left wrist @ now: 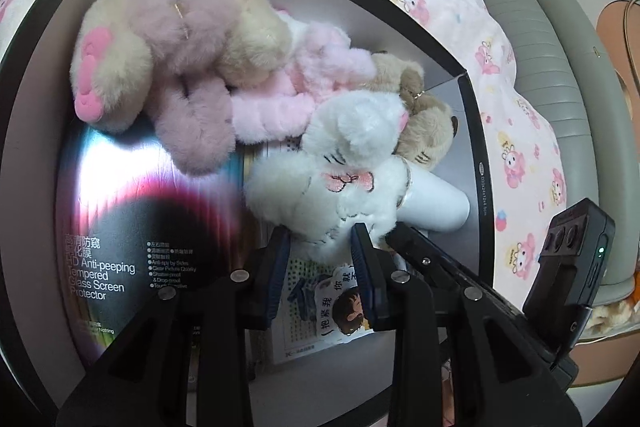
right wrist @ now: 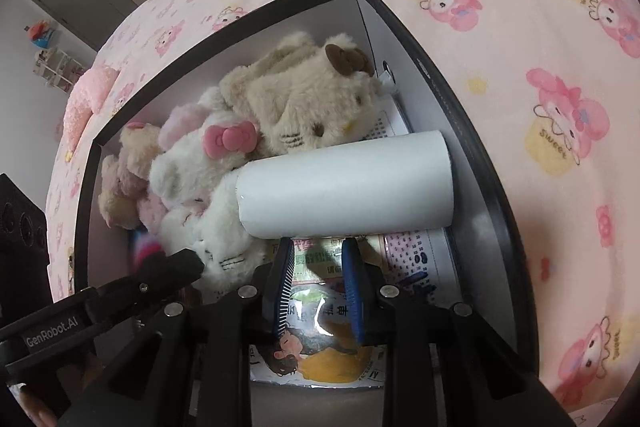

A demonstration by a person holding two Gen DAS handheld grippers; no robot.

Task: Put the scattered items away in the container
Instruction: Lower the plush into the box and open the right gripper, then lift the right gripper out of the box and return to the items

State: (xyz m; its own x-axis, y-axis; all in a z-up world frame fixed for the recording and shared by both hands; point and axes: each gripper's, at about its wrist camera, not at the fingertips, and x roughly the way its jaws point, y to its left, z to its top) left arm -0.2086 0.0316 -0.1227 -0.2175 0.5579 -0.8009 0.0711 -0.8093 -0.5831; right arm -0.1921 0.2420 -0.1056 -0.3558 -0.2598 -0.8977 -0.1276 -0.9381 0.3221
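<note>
Black box [left wrist: 472, 115] on the bed [right wrist: 520, 27] holding plush toys [left wrist: 192, 39], white tube [right wrist: 344, 183], left hand-held gripper [left wrist: 320, 239] and right hand-held gripper [right wrist: 318, 247] both part-open, gripping nothing

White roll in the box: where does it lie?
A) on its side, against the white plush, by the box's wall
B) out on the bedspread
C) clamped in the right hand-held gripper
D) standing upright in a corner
A: the white roll lies on its side inside the box, one end against the white plush, ahead of the right hand-held gripper, whose pads close on nothing.
</note>
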